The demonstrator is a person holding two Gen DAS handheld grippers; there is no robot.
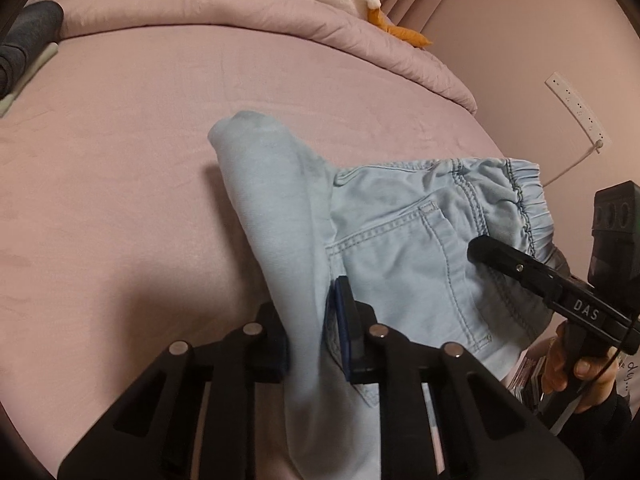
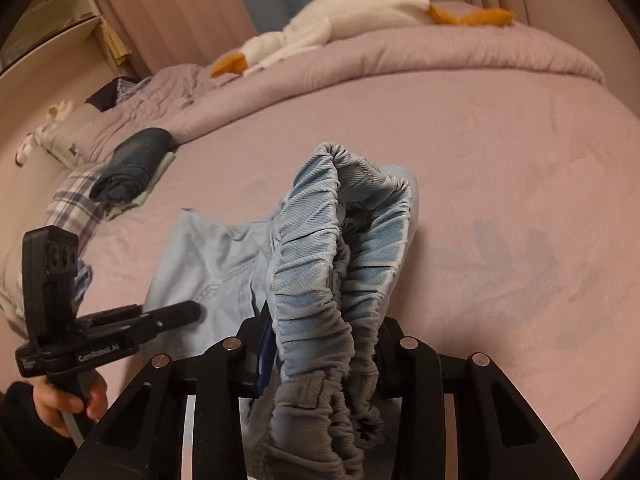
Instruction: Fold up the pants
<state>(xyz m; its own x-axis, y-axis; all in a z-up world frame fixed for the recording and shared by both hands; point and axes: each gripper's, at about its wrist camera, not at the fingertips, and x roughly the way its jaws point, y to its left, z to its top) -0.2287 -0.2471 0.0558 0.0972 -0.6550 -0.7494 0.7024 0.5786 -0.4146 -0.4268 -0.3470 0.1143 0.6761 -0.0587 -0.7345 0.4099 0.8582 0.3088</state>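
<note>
- Pants (image 1: 384, 240), light blue denim with an elastic waistband, are lifted partly off the pink bed (image 1: 120, 160), held between both tools.
- Left gripper (image 1: 308, 340): its jaws are clamped on a fold of the leg fabric, which runs up from 6 o'clock toward the middle of the left wrist view.
- Right gripper (image 2: 320, 356): its jaws are closed on the gathered waistband (image 2: 340, 248), which bulges up toward 12 o'clock in the right wrist view.
- In the left wrist view, the back pocket faces the camera and the waistband lies at 3 o'clock, next to the right tool.
- White plush goose (image 2: 340, 20) with orange feet lies on the rolled quilt (image 2: 440, 52) at 12 o'clock.
- Dark rolled garment (image 2: 132, 160) rests on the bed at 10 o'clock, well apart from the pants.
- White power strip (image 1: 576, 112) hangs on the wall at 2 o'clock in the left wrist view.
</note>
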